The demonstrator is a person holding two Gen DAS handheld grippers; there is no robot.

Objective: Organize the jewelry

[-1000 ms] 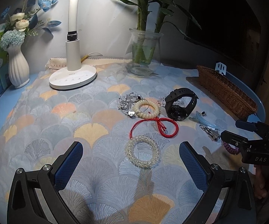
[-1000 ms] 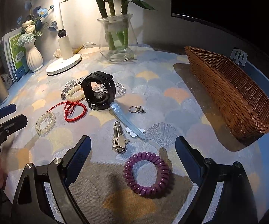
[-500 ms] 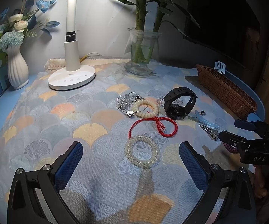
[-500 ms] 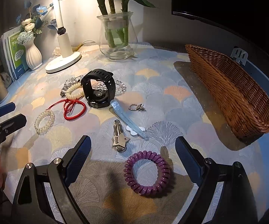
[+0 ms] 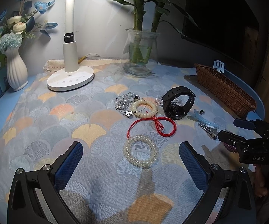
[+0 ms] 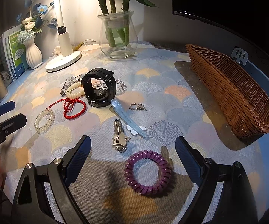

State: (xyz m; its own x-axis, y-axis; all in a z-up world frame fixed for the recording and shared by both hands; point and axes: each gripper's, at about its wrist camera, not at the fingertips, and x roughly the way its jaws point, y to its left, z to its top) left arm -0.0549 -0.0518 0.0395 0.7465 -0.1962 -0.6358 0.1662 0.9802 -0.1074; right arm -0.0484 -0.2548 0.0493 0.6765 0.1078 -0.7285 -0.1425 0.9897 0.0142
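Between my right fingers: purple spiral hair tie (image 6: 147, 171), flat on the tablecloth (image 6: 171, 85)
Right gripper (image 6: 133, 155): spread wide, empty
Left gripper (image 5: 131, 161): spread too, around clear beaded bracelet (image 5: 140, 153)
Tip: I'd drop straight, pinch one coil side, then wicker basket (image 6: 233, 95)

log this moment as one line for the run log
left gripper: open, before clear bead bracelet | right gripper: open, before purple coil hair tie | wicker basket: no jewelry visible inside

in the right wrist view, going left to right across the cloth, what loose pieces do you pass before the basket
clear bead bracelet → red cord bracelet → black watch → silver star hair clip → ring → purple coil hair tie → wicker basket
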